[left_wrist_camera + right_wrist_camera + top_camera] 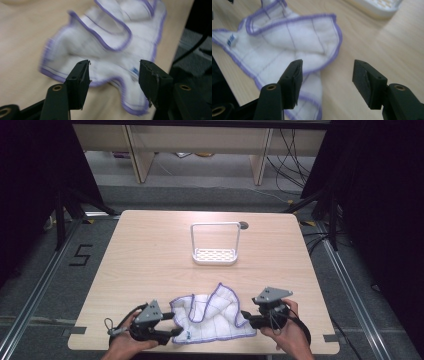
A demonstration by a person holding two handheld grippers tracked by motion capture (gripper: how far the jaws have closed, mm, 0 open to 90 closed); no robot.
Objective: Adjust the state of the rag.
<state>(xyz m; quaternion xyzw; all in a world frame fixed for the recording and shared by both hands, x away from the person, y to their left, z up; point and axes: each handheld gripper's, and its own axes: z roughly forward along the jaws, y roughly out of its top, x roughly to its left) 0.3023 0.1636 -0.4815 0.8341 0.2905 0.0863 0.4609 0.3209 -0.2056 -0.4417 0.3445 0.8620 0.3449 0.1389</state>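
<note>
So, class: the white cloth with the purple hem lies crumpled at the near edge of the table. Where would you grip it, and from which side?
Grip the cloth at its hemmed corners, one per side. The left claw comes in from the left, the right claw from the right. Both are open and level with the table. The edges lie flat and reachable there; the rumpled middle stands up in folds, so a pinch there would probably bunch it.

cloths: 1 (212, 316) | racks: 1 (215, 256) | claws: 2 | tables: 1 (145, 255)

A: High view was evenly lit from above, pale wooden table (150, 255) bright, surroundings dark, soft shadows.
B: Gripper views? White purple-edged cloth (105, 47) motion-blurred in the left one; both w/ near black jaws soft.
</note>
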